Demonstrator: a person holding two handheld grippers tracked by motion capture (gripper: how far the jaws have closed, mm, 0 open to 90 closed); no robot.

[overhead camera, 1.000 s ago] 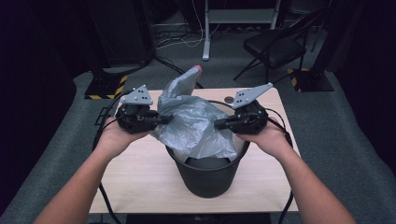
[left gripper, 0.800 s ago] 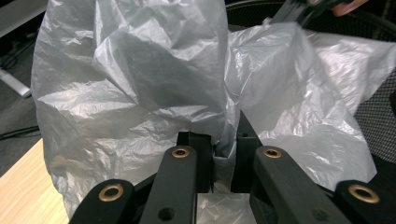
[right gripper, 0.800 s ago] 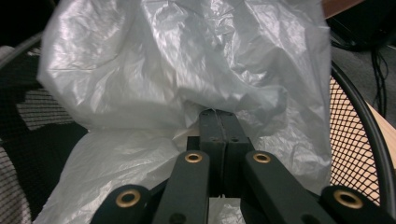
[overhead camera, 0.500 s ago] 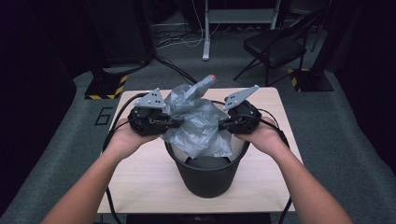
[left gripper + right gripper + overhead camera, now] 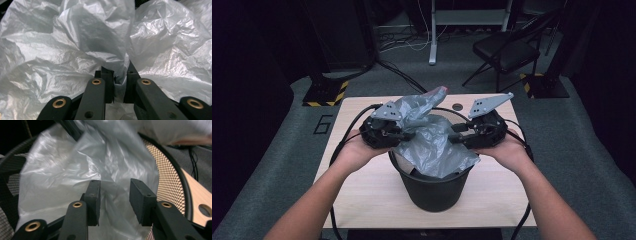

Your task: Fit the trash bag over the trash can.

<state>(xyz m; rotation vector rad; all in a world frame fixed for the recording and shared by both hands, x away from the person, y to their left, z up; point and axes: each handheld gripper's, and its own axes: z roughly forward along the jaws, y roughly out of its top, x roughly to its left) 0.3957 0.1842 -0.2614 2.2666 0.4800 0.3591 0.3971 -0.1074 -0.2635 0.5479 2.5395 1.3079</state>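
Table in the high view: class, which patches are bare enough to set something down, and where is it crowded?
Bare wood lies along the table's near edge, left and right of the black bin, and at the far left corner. The middle is crowded: grey plastic bag, both claws, forearms, trailing cables.

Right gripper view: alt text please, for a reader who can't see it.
The right gripper, its two black jaws just opened and apart, faces a crumpled grey plastic bag draped into a black mesh bin. A light wooden table shows at right.
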